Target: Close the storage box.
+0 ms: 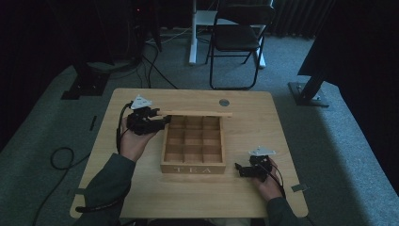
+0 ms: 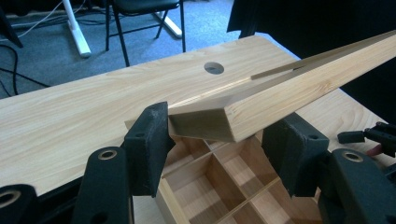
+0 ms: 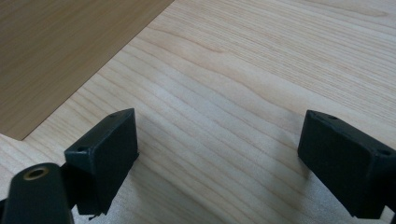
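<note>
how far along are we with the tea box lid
Done: the lid stands raised, and the tea box shows its empty compartments. In hand: the left gripper holds the lid's corner. Left: swinging it fully open or shut; the right gripper waits open over the table.

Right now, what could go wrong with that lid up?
The left gripper pinches only one corner of the lid, so it might slip and slam onto the tea box. The right gripper rests open on the table, apart from the box, so the box might slide.
</note>
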Tool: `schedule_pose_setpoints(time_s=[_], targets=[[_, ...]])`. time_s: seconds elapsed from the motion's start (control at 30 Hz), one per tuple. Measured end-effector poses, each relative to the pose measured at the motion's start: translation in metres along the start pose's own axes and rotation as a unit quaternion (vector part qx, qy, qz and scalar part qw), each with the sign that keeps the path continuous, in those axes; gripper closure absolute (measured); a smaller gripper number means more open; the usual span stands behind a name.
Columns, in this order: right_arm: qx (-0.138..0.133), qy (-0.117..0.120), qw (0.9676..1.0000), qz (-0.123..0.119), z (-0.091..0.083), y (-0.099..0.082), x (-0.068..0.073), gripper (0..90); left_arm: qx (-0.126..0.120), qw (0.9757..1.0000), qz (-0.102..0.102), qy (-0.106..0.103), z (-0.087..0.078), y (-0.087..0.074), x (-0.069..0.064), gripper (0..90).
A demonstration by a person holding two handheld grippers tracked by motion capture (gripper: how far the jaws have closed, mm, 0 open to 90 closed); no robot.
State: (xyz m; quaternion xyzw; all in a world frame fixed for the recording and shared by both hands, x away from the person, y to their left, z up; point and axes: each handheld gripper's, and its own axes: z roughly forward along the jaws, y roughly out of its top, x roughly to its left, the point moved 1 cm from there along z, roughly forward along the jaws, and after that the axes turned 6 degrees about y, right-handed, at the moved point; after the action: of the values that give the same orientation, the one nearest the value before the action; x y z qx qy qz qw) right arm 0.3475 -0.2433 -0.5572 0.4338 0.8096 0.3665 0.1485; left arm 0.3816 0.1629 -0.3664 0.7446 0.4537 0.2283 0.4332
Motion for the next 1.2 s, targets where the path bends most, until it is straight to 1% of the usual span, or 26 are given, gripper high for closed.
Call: schedule_pose_setpoints(time_s=[0.3, 0.43, 0.67, 0.87, 1.0, 1.2], targets=[[0.0, 0.0, 1.0, -0.001, 0.0, 0.0, 0.0, 11.7, 0.004, 1.0, -0.002, -0.003, -0.001, -0.006, -0.001, 41.5], [0.0, 0.001, 1.0, -0.001, 0.0, 0.0, 0.0, 11.7, 0.007, 1.0, 0.001, -0.002, -0.002, -0.01, -0.003, 41.4], [0.0, 0.001, 1.0, 0.0, 0.0, 0.0, 0.0, 11.7, 0.01, 0.9999, -0.005, -0.005, -0.004, -0.018, -0.005, 40.9], [0.0, 0.001, 1.0, -0.001, 0.0, 0.0, 0.0, 11.7, 0.011, 0.9999, -0.005, 0.0, -0.004, -0.022, -0.007, 41.0], [0.0, 0.001, 1.0, -0.001, 0.0, 0.0, 0.0, 11.7, 0.012, 0.9999, -0.001, 0.003, -0.005, -0.024, -0.009, 41.0], [0.0, 0.001, 1.0, -0.001, 0.0, 0.0, 0.0, 11.6, 0.013, 0.9999, -0.003, 0.001, -0.005, -0.029, -0.01, 40.7]])
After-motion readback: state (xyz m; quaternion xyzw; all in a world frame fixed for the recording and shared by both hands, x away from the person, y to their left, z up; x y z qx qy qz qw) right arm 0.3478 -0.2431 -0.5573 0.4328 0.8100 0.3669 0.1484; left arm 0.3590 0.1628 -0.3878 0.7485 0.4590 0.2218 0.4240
